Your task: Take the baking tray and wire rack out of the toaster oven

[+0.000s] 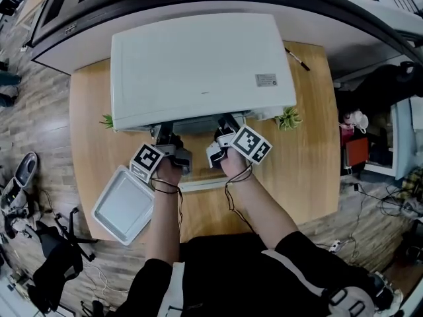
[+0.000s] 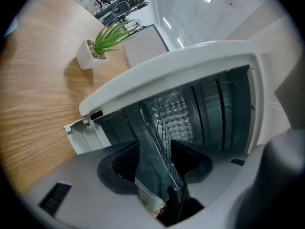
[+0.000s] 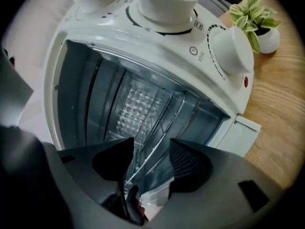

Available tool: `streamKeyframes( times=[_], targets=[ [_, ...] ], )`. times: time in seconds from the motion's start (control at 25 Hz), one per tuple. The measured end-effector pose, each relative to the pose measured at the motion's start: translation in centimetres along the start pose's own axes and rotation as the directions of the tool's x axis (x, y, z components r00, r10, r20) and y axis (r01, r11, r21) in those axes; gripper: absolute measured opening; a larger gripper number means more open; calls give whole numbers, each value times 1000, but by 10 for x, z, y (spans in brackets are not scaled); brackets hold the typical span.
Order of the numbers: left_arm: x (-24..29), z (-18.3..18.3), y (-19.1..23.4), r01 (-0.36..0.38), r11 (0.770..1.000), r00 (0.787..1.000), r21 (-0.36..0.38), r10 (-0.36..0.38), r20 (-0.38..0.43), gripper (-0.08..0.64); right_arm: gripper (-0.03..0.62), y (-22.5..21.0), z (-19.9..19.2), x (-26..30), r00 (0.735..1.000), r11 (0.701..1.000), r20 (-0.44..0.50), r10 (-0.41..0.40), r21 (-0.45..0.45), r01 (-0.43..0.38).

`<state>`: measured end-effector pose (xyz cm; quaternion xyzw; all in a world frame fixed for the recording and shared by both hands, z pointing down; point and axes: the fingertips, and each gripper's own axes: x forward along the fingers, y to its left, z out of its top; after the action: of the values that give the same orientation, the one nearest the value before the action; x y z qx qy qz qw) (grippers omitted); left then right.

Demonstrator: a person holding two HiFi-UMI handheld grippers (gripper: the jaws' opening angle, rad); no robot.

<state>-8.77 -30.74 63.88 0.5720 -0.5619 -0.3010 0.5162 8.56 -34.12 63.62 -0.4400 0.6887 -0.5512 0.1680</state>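
The white toaster oven (image 1: 198, 68) stands on the round wooden table (image 1: 304, 170) with its door (image 1: 205, 185) folded down. Both grippers reach into its mouth. The wire rack (image 2: 167, 123) sits inside the cavity, and its front edge runs between the spread jaws of my left gripper (image 2: 156, 152) without either pad pressing on it. The rack (image 3: 164, 120) likewise passes between the jaws of my right gripper (image 3: 151, 151), which stand open around it. The baking tray (image 1: 124, 205) lies empty on the table's near left edge, just left of my left gripper (image 1: 168, 152).
Small potted plants (image 1: 289, 117) (image 1: 107, 120) stand at both front corners of the oven. Control knobs (image 3: 231, 49) are on the oven's right face. A pen (image 1: 297, 58) lies at the back right. Bags and cables lie on the floor around the table.
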Motion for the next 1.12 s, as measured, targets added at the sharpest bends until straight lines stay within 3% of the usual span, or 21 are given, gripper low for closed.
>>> streamKeyframes(
  times=[0.16, 0.32, 0.36, 0.56, 1.12],
  targets=[
    [15, 2, 6, -4, 999, 1000, -40, 4, 13, 218, 227, -6, 4, 15, 1000, 1000, 8, -1, 17, 1],
    [18, 4, 15, -48, 998, 999, -30, 49, 14, 169, 84, -10, 8, 21, 1000, 1000, 12, 15, 15, -15],
    [18, 5, 14, -44, 999, 999, -16, 45, 14, 161, 74, -9, 9, 21, 1000, 1000, 10, 17, 8, -17],
    [18, 6, 2, -4, 999, 1000, 32, 3, 21, 69, 69, -8, 7, 18, 1000, 1000, 7, 23, 3, -23],
    [-19, -12, 5, -15, 998, 1000, 55, 16, -9, 69, 64, -10, -12, -18, 999, 999, 8, 39, 17, -39]
  ],
)
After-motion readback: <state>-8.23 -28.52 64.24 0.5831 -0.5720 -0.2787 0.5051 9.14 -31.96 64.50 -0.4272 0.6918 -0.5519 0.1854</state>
